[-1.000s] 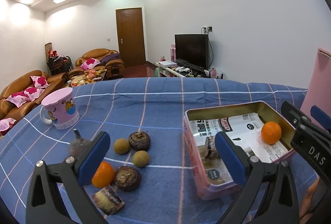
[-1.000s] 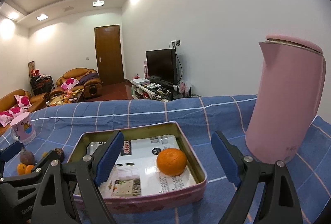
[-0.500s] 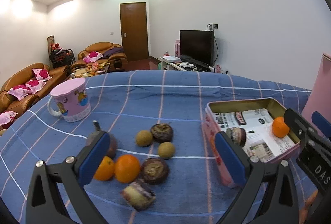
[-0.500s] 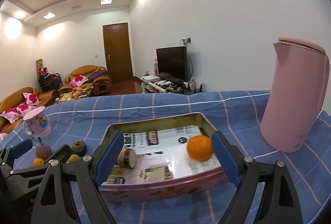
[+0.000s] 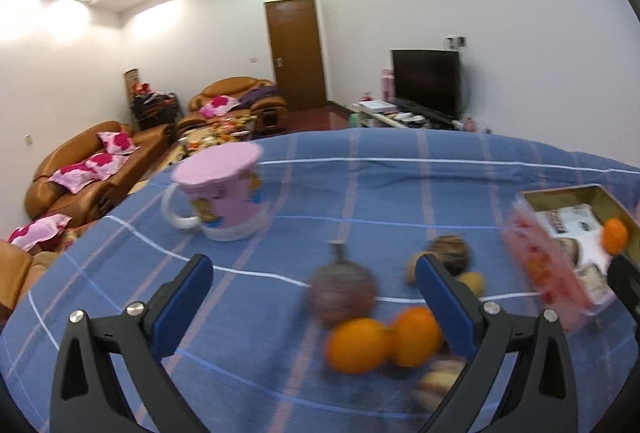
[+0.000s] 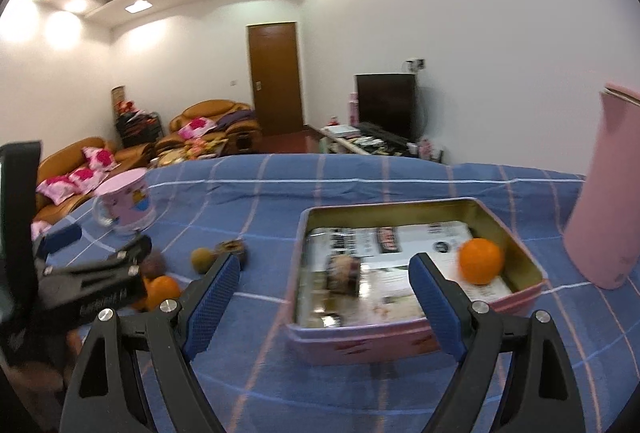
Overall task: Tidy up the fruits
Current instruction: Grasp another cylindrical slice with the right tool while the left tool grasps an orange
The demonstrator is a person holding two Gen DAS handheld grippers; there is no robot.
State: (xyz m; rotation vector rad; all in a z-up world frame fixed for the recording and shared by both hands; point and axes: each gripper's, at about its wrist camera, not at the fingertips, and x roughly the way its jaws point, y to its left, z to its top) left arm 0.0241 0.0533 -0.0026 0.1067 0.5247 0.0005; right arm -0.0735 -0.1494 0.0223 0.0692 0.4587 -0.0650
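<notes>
A pink tin box [image 6: 516, 247] sits on the blue checked tablecloth and holds an orange [image 6: 480, 260] and a dark round fruit [image 6: 343, 271]. It also shows at the right of the left wrist view [image 5: 552, 273]. Loose fruit lies left of it: two oranges [image 5: 356, 345] [image 5: 416, 337], a dark stemmed fruit [image 5: 342, 291], dark and small brown fruits [image 5: 450, 257]. My left gripper [image 5: 314, 307] is open and empty, just before this pile. My right gripper [image 6: 324, 299] is open and empty, in front of the tin.
A pink mug [image 5: 222, 197] stands at the back left of the table. A tall pink kettle [image 6: 608, 189] stands right of the tin. A wrapped snack [image 5: 438, 381] lies near the oranges. The left gripper's body [image 6: 88, 285] shows at the left of the right wrist view.
My left gripper has swung left and closer to the loose fruit pile, so the tin has slid to the right edge. My right gripper has also turned left. Both stay open.
</notes>
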